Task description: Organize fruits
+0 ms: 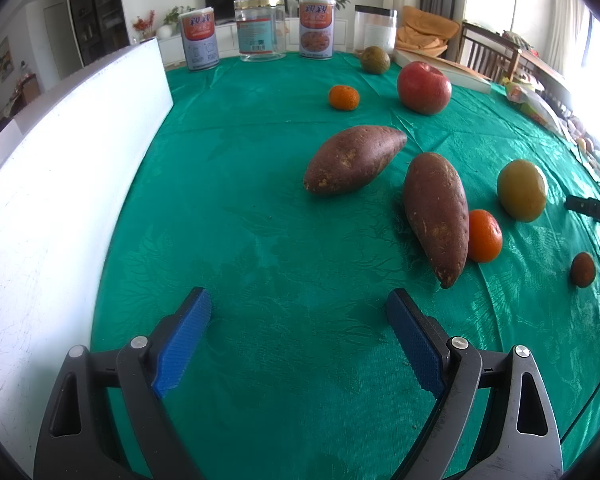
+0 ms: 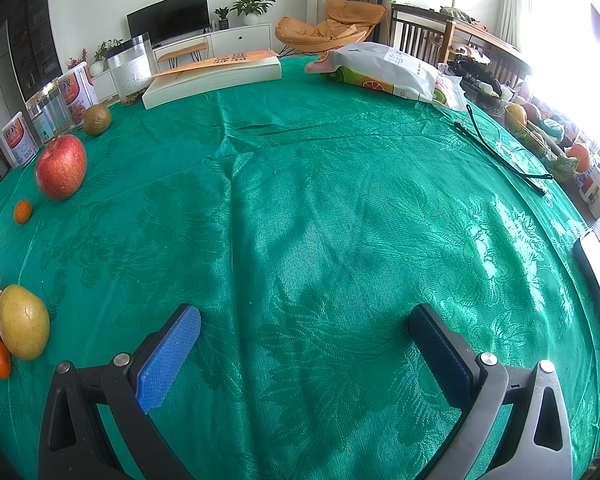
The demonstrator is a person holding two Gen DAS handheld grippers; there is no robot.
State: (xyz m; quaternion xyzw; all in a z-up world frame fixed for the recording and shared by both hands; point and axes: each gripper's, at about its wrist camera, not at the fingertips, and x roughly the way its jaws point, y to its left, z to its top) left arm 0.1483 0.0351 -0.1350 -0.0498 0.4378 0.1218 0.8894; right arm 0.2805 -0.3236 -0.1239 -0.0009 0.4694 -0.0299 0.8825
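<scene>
Both the left gripper (image 1: pixel 298 312) and right gripper (image 2: pixel 304 330) are held wide open, empty, above the green tablecloth (image 1: pixel 260 208); sweet potatoes (image 1: pixel 354 160) are left untouched.

White letters "DAS" stand on a black bar (image 1: pixel 594 210) at the right edge of the left wrist view. Two grey-and-orange cylindrical tins (image 1: pixel 198 38) (image 1: pixel 317 28) bear large red Chinese characters, too blurred to read. The clear plastic jar's label (image 1: pixel 256 36) shows a barcode, unreadable.

Left claw (image 1: pixel 298 308) and right claw (image 2: pixel 304 326) wide, empty
</scene>
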